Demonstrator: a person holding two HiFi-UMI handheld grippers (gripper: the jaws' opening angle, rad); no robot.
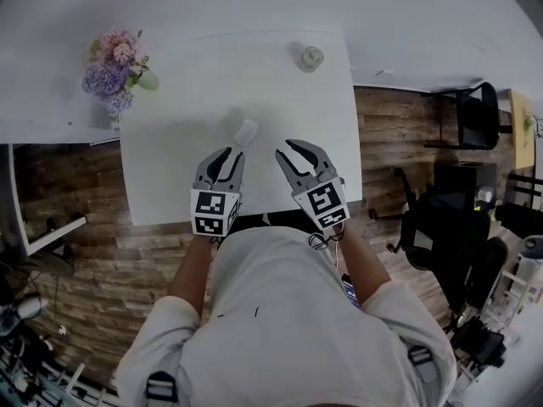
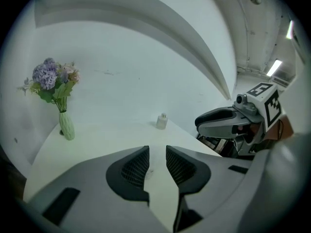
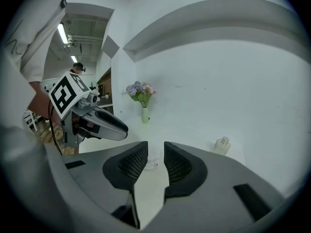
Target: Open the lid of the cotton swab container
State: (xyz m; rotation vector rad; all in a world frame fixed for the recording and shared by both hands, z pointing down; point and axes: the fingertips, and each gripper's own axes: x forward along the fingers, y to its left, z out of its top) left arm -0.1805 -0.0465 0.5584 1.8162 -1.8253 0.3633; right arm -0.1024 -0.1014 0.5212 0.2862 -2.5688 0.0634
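1. The left hand-held gripper (image 2: 157,152) hangs over the near part of the white desk (image 1: 170,185). Its jaws are released, a narrow gap apart, with nothing pressed between the pads.
2. The right hand-held gripper (image 3: 155,147) is level with it on its right, jaws likewise parted and gripping nothing.
3. The clear cotton swab container (image 1: 245,132) stands on the desk just ahead of both hand-held grippers, between their tips, touched by neither.
4. In the right gripper view the container shows through the gap of the jaws, beyond the tips.
5. A small bottle (image 1: 311,58) stands well ahead of the right hand-held gripper.
6. A vase of flowers (image 1: 114,75) stands far ahead and left of the left hand-held gripper.
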